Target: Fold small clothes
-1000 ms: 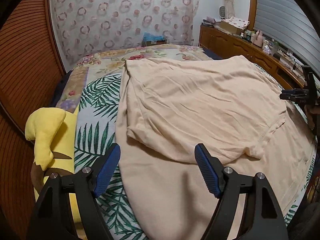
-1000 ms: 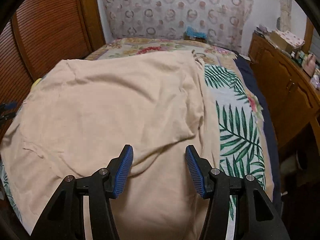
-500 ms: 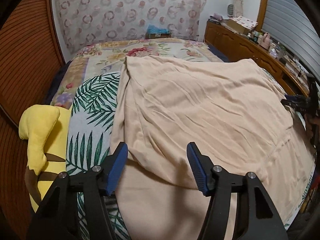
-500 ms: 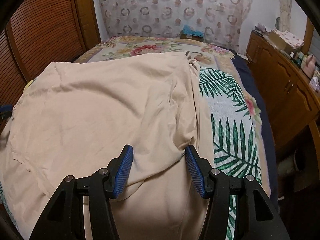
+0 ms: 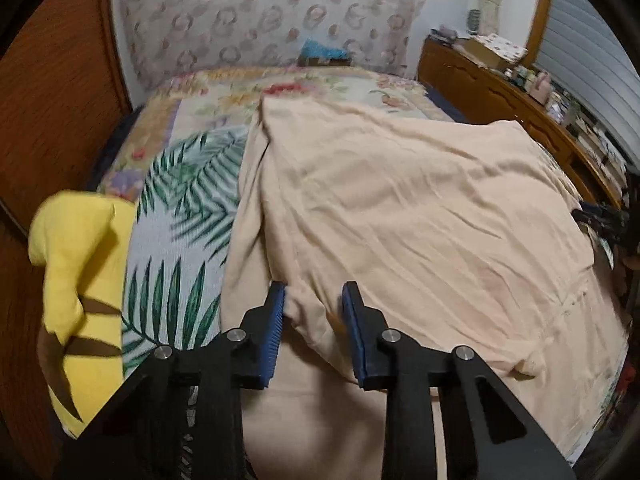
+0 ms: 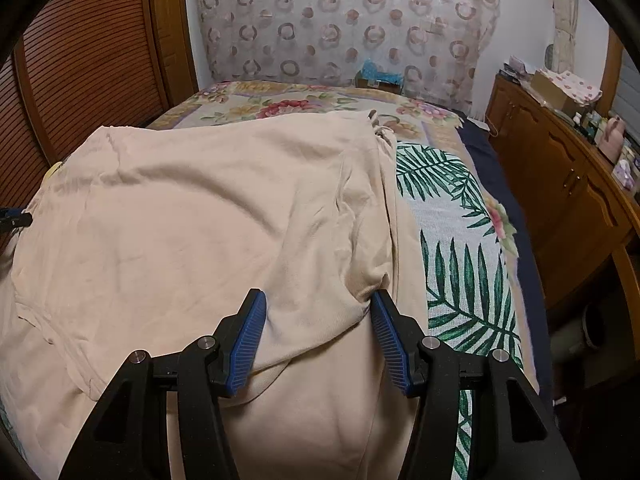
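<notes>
The peach garment (image 5: 400,216) lies spread over the leaf-print bedspread (image 5: 172,240) on the bed, its near part doubled into a folded flap; a second ago the left gripper (image 5: 313,320) stood wide apart short of that flap's near-left corner, and it has since slid in over it; its jaws are now closing, with a bunched ridge of the cloth between the blue pads, which look close to the fabric but not yet clearly pinching it. The right gripper (image 6: 318,332) has kept its place and its gap, roughly half open, straddling the flap's near-right corner (image 6: 368,300); whether its pads actually press the cloth I cannot tell. Judging by this, both near corners are about to be secured, so the next fold can probably begin once the left grip is firm; a yellow plush toy (image 5: 80,264) sits at the bed's left edge, clear of the garment.
</notes>
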Demonstrator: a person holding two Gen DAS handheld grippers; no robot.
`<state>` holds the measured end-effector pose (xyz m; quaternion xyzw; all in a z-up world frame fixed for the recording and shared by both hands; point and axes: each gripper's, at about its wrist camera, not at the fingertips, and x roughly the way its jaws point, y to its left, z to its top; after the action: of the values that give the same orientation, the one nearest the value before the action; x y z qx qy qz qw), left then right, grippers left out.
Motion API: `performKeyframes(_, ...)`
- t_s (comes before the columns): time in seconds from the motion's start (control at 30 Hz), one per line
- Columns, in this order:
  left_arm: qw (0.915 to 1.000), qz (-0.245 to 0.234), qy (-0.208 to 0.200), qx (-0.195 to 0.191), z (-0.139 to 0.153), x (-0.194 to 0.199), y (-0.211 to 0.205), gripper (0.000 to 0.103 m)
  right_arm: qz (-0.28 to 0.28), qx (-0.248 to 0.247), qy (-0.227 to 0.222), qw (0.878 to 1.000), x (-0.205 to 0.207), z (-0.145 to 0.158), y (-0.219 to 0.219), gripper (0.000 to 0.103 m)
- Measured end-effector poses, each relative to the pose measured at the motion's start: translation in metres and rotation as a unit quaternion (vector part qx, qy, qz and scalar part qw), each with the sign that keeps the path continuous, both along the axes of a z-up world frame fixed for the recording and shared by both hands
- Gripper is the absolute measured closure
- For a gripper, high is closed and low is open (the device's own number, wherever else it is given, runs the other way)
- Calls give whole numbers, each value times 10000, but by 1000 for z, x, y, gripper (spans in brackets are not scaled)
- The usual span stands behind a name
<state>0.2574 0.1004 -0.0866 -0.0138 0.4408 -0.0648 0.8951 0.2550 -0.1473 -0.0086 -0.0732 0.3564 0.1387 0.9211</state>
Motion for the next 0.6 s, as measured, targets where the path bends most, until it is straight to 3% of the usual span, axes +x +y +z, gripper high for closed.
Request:
performKeyframes(0.13,9996,-214,-90,157,6,-2,-12,79,8,-8,-4,10000,-1,2,-1,46)
performKeyframes(0.27,9993,74,199,322,-4,11,-6,79,26,-2,-2,10000,0,3,-4,46)
performKeyframes(0.47,9994,149,222,213,-7,17,3,79,27,0,-4,10000,-1,3,-4,46)
performKeyframes(0.53,9996,39,143,239,-5,15,-1,96,27,-1,-3,10000,-1,3,-4,46)
performKeyframes(0.6,9998,31,-31,207,2,11,-2,97,27,-2,-4,10000,-1,3,-4,46)
